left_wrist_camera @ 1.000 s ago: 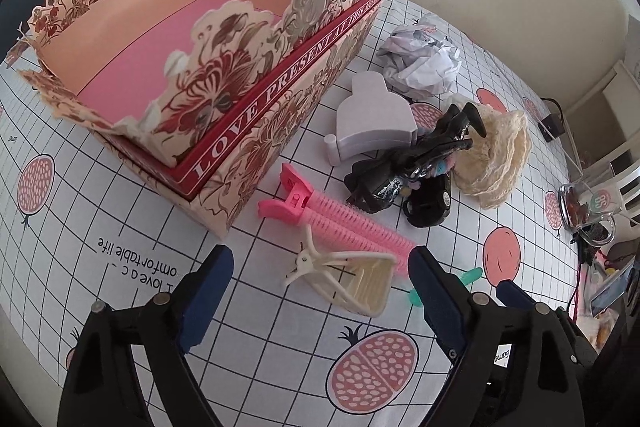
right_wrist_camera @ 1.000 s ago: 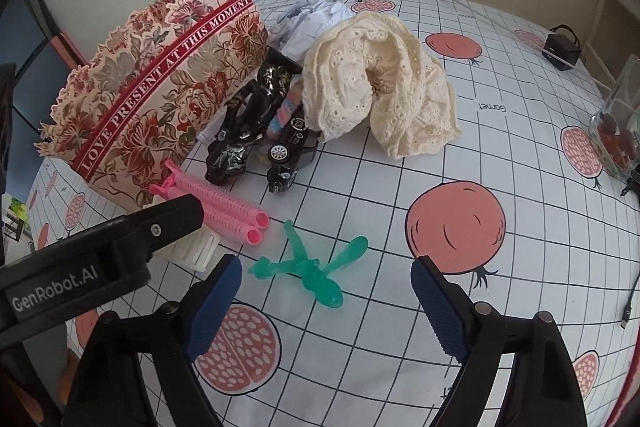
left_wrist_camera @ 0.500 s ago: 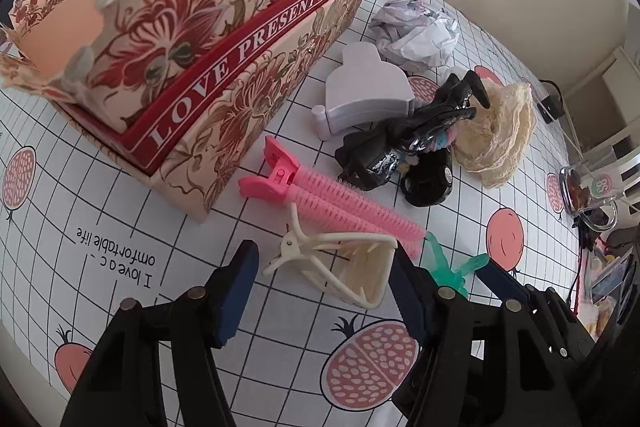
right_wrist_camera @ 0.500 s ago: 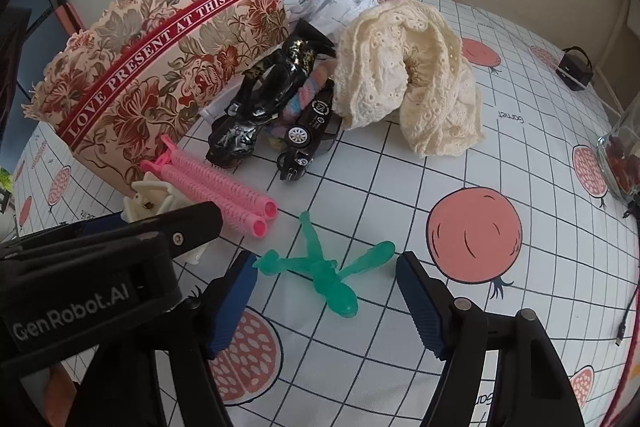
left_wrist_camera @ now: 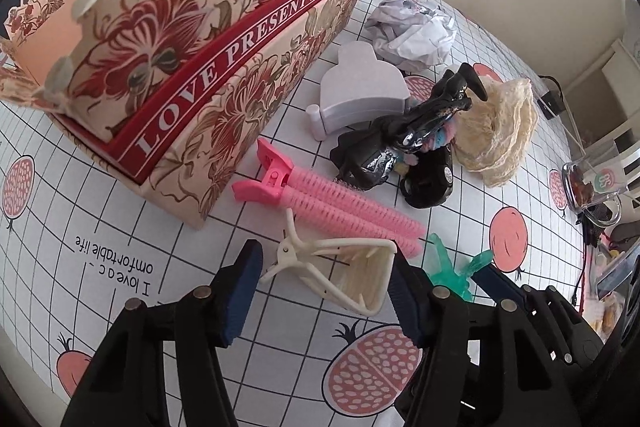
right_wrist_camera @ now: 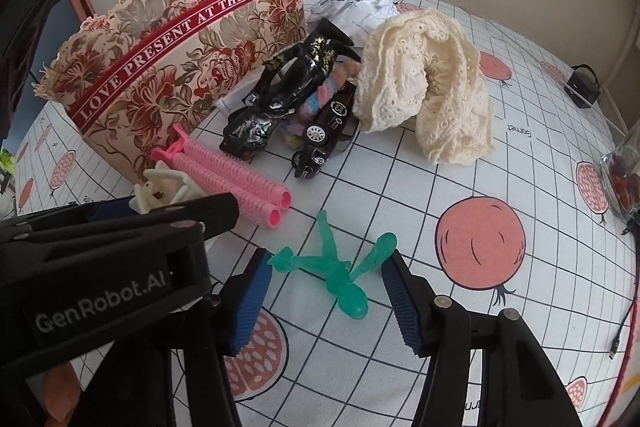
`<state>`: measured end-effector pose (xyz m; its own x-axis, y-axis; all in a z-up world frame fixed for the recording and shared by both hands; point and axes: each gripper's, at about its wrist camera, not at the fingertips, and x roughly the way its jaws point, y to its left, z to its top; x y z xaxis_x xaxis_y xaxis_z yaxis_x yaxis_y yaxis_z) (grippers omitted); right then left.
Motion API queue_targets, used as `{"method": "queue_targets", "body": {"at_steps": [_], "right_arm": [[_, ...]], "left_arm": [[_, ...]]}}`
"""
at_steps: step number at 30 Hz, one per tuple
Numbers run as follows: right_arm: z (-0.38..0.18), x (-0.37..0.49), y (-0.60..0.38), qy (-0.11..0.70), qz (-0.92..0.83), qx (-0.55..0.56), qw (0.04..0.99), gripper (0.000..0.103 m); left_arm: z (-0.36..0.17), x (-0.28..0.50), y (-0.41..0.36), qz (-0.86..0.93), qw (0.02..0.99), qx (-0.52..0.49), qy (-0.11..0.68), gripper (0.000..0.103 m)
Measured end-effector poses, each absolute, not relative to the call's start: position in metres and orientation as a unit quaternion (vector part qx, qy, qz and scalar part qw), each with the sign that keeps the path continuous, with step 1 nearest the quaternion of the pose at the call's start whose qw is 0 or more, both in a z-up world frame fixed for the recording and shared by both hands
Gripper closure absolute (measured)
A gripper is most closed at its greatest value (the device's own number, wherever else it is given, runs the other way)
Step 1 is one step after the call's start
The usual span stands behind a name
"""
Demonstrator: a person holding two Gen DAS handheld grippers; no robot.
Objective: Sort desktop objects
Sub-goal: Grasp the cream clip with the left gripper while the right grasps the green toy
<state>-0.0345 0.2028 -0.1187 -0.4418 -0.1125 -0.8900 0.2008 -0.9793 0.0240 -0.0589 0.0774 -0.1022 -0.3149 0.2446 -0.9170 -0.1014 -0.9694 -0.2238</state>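
A cream hair claw clip (left_wrist_camera: 340, 273) lies on the tablecloth between the blue pads of my open left gripper (left_wrist_camera: 326, 291); its right pad touches the clip's end. A green plastic figure (right_wrist_camera: 338, 273) lies between the pads of my open right gripper (right_wrist_camera: 326, 301), both pads close beside its limbs. The clip's top shows behind the left gripper body in the right wrist view (right_wrist_camera: 160, 187). A floral gift box (left_wrist_camera: 192, 39) stands open at the left. Pink hair rollers (left_wrist_camera: 332, 203) lie beside it.
Black toy cars (right_wrist_camera: 288, 107), a grey clip (left_wrist_camera: 360, 95), crumpled paper (left_wrist_camera: 412, 27) and a cream lace cloth (right_wrist_camera: 428, 83) are piled behind. A glass jar (left_wrist_camera: 592, 183) stands at the right. A cable (right_wrist_camera: 624, 327) runs along the right edge.
Both grippers have moved down and forward and their jaws have narrowed: the left around the cream clip, the right around the green figure.
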Motion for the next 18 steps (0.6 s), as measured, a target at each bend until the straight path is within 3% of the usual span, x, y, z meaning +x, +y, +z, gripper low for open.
{"method": "queue_targets", "body": {"at_steps": [18], "right_arm": [[-0.115, -0.008, 0.2, 0.067, -0.841, 0.522, 0.124, 0.044]], "left_arm": [[-0.104, -0.051, 0.097, 0.815, 0.106, -0.569, -0.019, 0.041]]}}
